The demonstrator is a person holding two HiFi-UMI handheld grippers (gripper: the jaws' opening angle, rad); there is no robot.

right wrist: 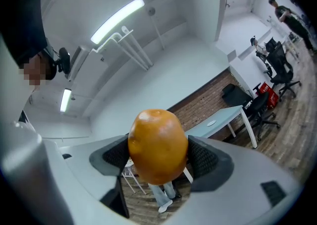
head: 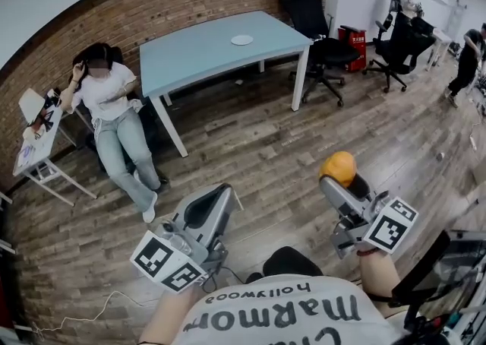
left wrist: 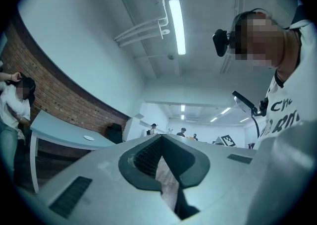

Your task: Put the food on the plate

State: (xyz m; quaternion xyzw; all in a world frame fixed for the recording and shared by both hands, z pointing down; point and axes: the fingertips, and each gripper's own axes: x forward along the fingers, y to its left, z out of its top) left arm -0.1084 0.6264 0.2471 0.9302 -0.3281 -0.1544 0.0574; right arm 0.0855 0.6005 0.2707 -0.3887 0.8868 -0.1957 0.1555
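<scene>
Underfoot, a wood-plank floor is laid across the whole room, and a curved brick wall is seen at the far side. A pale blue table on white legs is set in front of that wall, and a small white plate is placed on its top, well apart from both grippers. Black office chairs are gathered to the right of the table. A seated person is found to its left, beside a small white side table. Long tube lights are mounted on the ceiling.

The orange is clamped between the jaws of the right gripper, held up in the air above the floor. The left gripper is carried low beside it; its jaws are drawn together at the tips and nothing is held between them.
</scene>
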